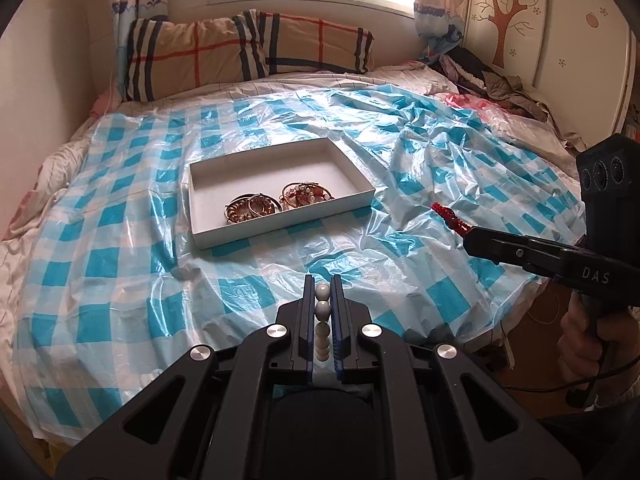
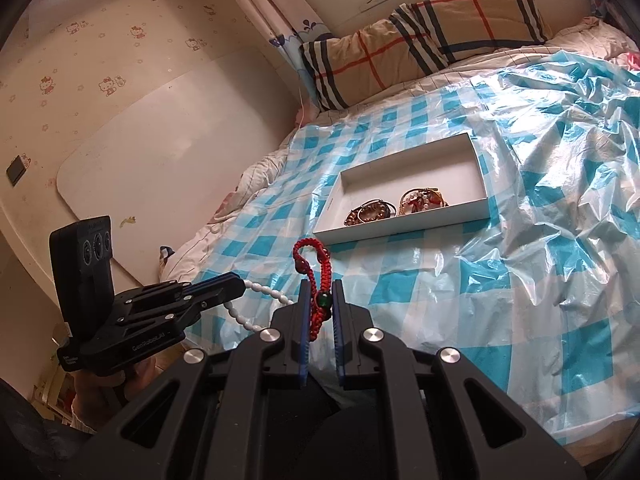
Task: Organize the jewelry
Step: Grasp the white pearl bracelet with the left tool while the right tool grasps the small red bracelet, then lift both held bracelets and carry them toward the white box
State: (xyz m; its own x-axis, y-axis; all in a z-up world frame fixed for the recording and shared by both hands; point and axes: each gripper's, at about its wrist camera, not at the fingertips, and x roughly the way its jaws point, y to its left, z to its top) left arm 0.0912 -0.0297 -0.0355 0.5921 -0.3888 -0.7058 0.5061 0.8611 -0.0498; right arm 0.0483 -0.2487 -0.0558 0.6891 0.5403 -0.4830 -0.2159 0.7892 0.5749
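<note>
1. Two grips are on at once: our left gripper (image 1: 322, 292) has its fingers pinched on a white bead bracelet (image 1: 322, 309), and our right gripper (image 2: 319, 300) has its fingers pinched on a red braided bracelet (image 2: 316, 276).
2. In the right wrist view the white beads hang in a loop below the left fingers; the red cord stands up in a loop above the right fingers, with a green bead between them.
3. Both pieces look light. We judge the bead strand slippery and free to swing, best held across a bead and not on the thread. The braid looks soft and grippy, safe to pinch anywhere along the cord.
4. Both are held above the bed, over the blue checked plastic sheet (image 1: 120, 248), short of the box.
5. Ahead lies the white box (image 1: 344, 160), open, with two clusters of gold bangles (image 1: 252, 208) and beaded rings (image 1: 306, 194) along its near side.
6. Its far half is bare, which looks like the place to set these down.
</note>
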